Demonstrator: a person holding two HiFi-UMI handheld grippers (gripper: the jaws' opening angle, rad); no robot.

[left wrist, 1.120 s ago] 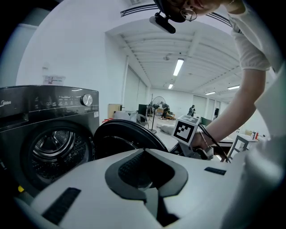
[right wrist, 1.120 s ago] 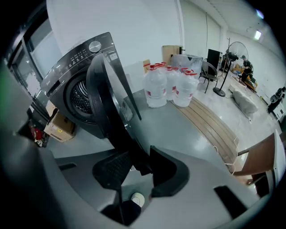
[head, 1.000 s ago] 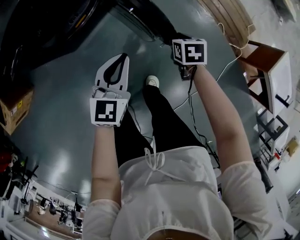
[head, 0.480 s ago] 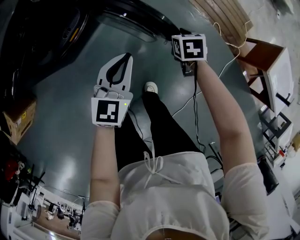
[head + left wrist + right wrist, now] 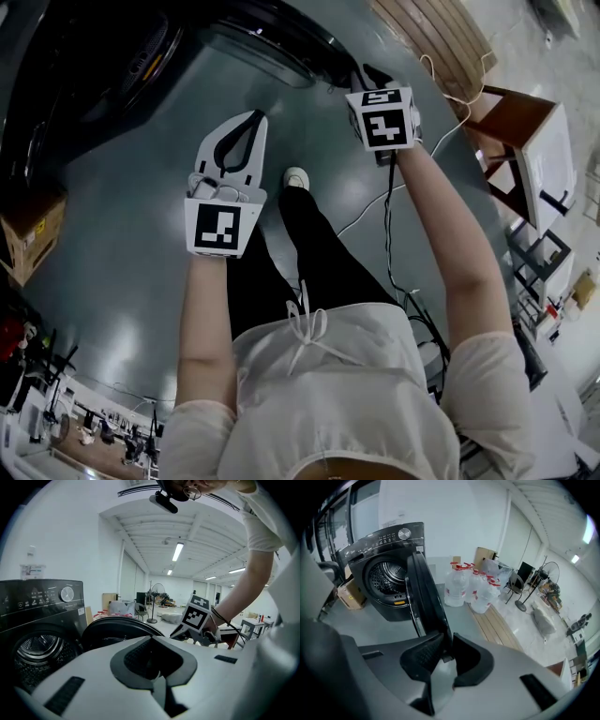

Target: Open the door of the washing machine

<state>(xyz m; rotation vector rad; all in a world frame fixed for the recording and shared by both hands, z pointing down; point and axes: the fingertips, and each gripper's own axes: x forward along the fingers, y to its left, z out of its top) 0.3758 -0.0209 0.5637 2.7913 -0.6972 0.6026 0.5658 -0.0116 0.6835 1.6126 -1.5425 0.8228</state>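
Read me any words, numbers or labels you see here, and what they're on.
No text reads clearly.
Black washing machine's control panel: print too small.
Yellow sticker below its drum: blurred.
Clear water bottles' red labels: blurred.
Paper sign on white wall: blurred.

- Floor [image 5: 122, 281]: grey-green, glossy, patched with light reflections.
- Washing machine [image 5: 389, 581]: black, standing directly on floor, door [image 5: 424, 592] swung open.
- Cardboard box [image 5: 349, 597]: on floor, just beside machine.
- Wooden slats [image 5: 494, 625]: laid flat on floor, running away from wall.
- Water bottles [image 5: 471, 592]: clustered at wall end of slats.
- White cable [image 5: 370, 208]: trailing across floor near white shoe [image 5: 295, 176].
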